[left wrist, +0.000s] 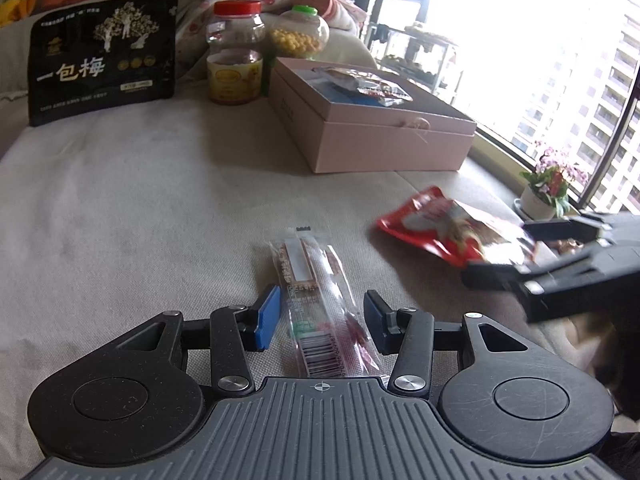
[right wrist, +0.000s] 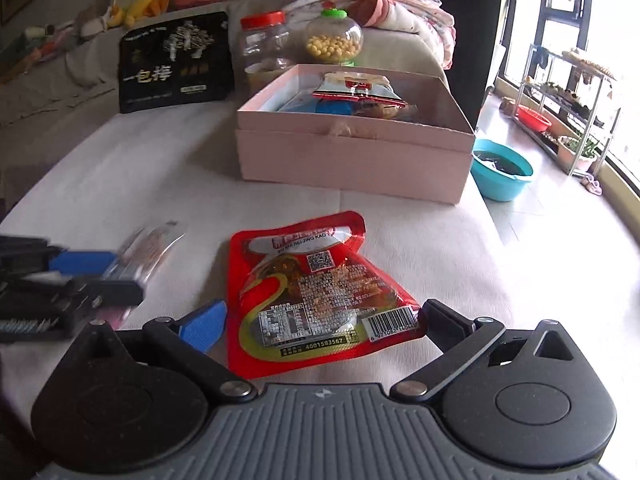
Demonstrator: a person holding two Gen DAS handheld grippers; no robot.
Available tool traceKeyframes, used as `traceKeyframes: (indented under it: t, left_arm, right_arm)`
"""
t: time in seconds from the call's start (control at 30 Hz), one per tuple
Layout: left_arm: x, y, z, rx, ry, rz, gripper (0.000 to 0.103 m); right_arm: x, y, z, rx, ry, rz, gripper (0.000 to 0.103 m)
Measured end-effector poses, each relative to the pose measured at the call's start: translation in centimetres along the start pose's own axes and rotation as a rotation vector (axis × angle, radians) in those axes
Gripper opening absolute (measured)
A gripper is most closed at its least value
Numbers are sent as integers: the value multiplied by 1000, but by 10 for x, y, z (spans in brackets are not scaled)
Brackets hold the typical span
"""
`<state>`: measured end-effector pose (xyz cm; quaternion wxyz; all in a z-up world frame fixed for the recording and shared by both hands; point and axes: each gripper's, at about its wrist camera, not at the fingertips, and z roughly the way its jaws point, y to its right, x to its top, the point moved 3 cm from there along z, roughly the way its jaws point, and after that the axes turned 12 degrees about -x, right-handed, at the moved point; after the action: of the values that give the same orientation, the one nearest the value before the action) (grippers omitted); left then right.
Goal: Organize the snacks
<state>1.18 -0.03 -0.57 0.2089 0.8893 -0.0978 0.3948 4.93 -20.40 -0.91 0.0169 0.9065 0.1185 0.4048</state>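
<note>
A clear-wrapped snack bar [left wrist: 320, 304] lies on the beige cushion between the open fingers of my left gripper [left wrist: 320, 320]; the pads do not touch it. A red snack pouch [right wrist: 316, 296] lies between the wide-open fingers of my right gripper [right wrist: 324, 324]; its barcode corner meets the right finger. The pouch also shows in the left wrist view [left wrist: 448, 224], with the right gripper [left wrist: 532, 252] around it. The left gripper [right wrist: 96, 276] and the bar [right wrist: 148, 248] show at the left of the right wrist view. A pink open box [right wrist: 352, 160] holds several snack packets [right wrist: 356, 88].
Behind the box [left wrist: 376, 136] stand a black plum bag [left wrist: 104, 60], a red-lidded jar [left wrist: 236, 52] and a green-lidded jar of yellow balls [left wrist: 300, 32]. A teal basin [right wrist: 502, 168] sits on the floor to the right. A potted plant [left wrist: 548, 188] stands by the window.
</note>
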Motion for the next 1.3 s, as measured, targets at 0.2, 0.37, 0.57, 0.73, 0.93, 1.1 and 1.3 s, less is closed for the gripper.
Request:
traceKeyframes:
  t: [0.2,0.37,0.57,0.73,0.93,1.1,1.3]
  left_arm:
    - [0,1,0,4,-2,8,50]
    - [0,2,1,13,-4,13,51]
    - [0,1,1,13,-3,15,51]
    - [0,2,1,12,-4,31,51]
    - [2,4,4,25,-19,52,51]
    - [2,4,4,32,-19,59,48]
    - [4,8,3,15,-22,78,41]
  right_arm:
    - [4,-6,8,96,-105,-104,102]
    - [-4,3,-24,91,-33,-138,102]
    - [24,4,-8,26,55,-9,102]
    - [37,-12,49,12,-50,4,102]
    - [33,-30,52,16,-36,-74,98]
    - [26,-32,31,45,-26,-128,78]
    - [18,-14,8,81,-27,-113,66]
